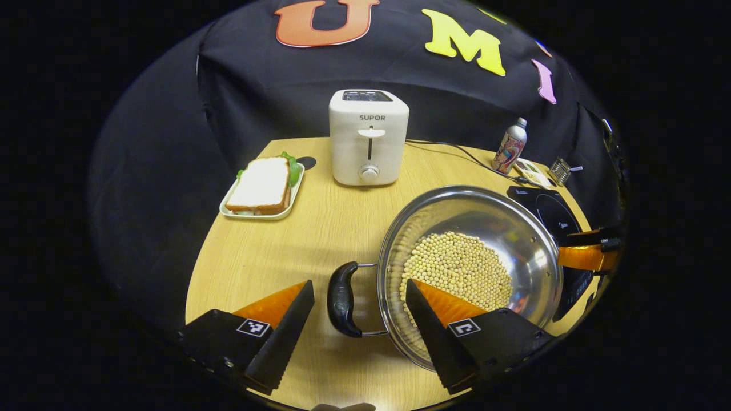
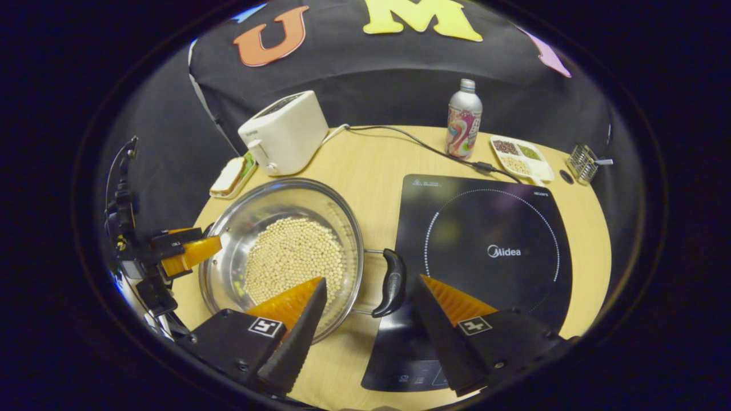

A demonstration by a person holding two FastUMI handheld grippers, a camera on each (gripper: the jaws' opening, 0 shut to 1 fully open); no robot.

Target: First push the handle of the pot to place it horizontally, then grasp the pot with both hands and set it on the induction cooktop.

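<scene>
- Both jaws spread wide: left gripper (image 1: 357, 319) straddles the pot's (image 1: 531, 251) near handle (image 1: 341, 298), right gripper (image 2: 368, 319) brackets the other.
- Pot sits on the surface (image 2: 371, 165) beside the cooktop (image 2: 485, 228), ready for lifting.

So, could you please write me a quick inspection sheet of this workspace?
Surface: wooden table.
Job's things: steel pot of beans beside the induction cooktop, not on it; both black handles horizontal.
Clutter: toaster, sandwich tray, bottle, divided dish, wire holder.
Grippers: left gripper and right gripper open, each straddling a handle.
Cables: black cord across the table.
Surroundings: black cloth wall.
</scene>
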